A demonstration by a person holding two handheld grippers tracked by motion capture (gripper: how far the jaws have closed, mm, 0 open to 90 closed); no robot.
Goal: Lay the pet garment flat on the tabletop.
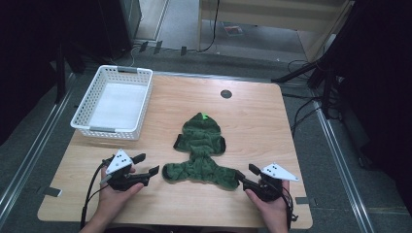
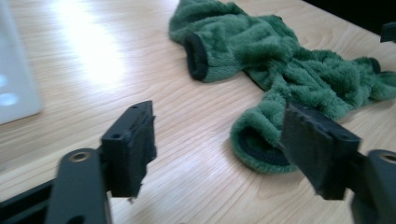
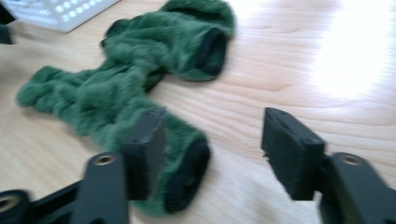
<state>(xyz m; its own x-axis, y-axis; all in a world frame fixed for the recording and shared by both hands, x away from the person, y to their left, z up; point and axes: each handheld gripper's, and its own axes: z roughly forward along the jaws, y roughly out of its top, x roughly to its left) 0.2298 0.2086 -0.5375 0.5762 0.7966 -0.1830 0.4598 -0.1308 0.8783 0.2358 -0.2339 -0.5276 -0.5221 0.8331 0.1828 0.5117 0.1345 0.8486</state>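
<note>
While the green fleece garment (image 1: 200,154) lies spread flat near the middle of the wooden surface (image 1: 252,121), hood end toward the far edge and its two lower black-lined cuffs toward the person, the step in hand looks like a release after laying it out. It is plush, deep green, with a small bright green tab at the hood. The left tongs (image 1: 148,165) stand wide apart just beside the near-left cuff (image 2: 259,144), nothing between them; the right tongs (image 1: 247,175) stand wide too, by the near-right cuff (image 3: 187,172), not pressing it. A next move, probably folding, would call for regripping both cuffs. A white basket (image 1: 87,127) waits at the far left.
</note>
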